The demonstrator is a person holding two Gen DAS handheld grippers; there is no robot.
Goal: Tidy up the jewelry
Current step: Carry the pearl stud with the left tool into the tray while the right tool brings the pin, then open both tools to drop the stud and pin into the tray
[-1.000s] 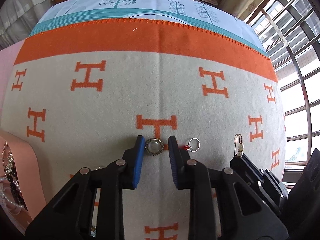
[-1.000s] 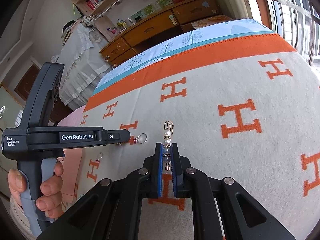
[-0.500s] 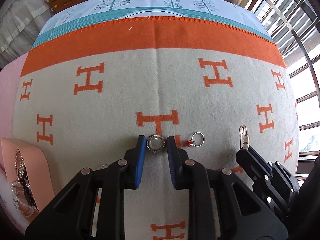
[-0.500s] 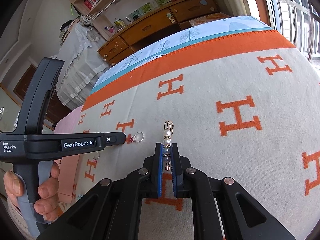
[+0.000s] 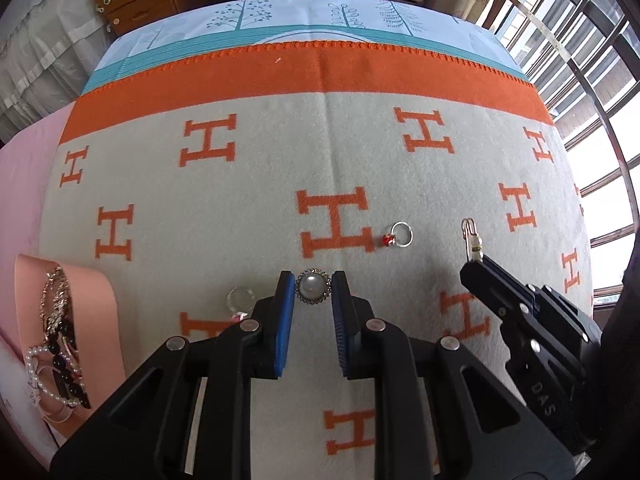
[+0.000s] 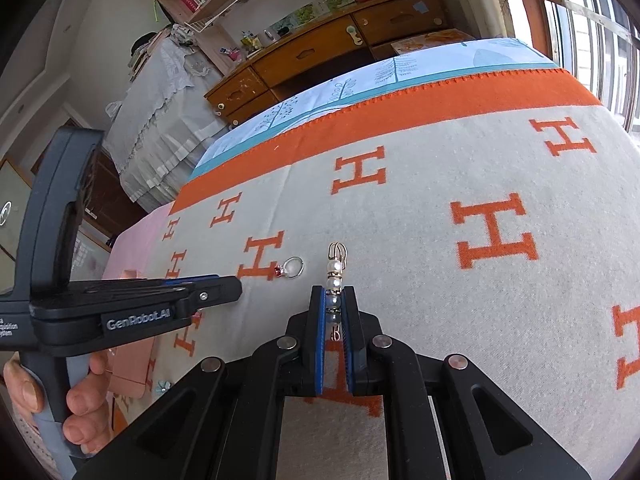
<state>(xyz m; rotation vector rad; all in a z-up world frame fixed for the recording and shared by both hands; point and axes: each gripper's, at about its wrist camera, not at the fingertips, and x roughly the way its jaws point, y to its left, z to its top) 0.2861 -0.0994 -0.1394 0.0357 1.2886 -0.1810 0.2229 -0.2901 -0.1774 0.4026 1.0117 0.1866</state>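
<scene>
A round pearl brooch (image 5: 313, 285) with a beaded rim sits between the blue pads of my left gripper (image 5: 313, 278). The jaws are closing and both pads press on it, a little above the blanket. My right gripper (image 6: 333, 292) is shut on a pearl bead pin (image 6: 335, 268), whose gold hook sticks out past the fingertips. From the left wrist view that gripper (image 5: 476, 270) and the pin (image 5: 475, 246) stand to the right. A silver ring with a red stone (image 5: 401, 234) lies on the blanket between the two grippers. A clear ring (image 5: 241, 298) lies just left of my left fingers.
The cream blanket (image 5: 240, 220) with orange H marks covers a bed. A pink pad (image 5: 100, 320) at the left holds pearl and black bead necklaces (image 5: 60, 340). Barred windows (image 5: 600, 80) stand at the right, a wooden dresser (image 6: 320, 52) beyond the bed.
My left gripper has risen off the blanket with the brooch between its pads, and its jaws have narrowed a little. The red-stone ring stays on the blanket. The right gripper has not moved.
</scene>
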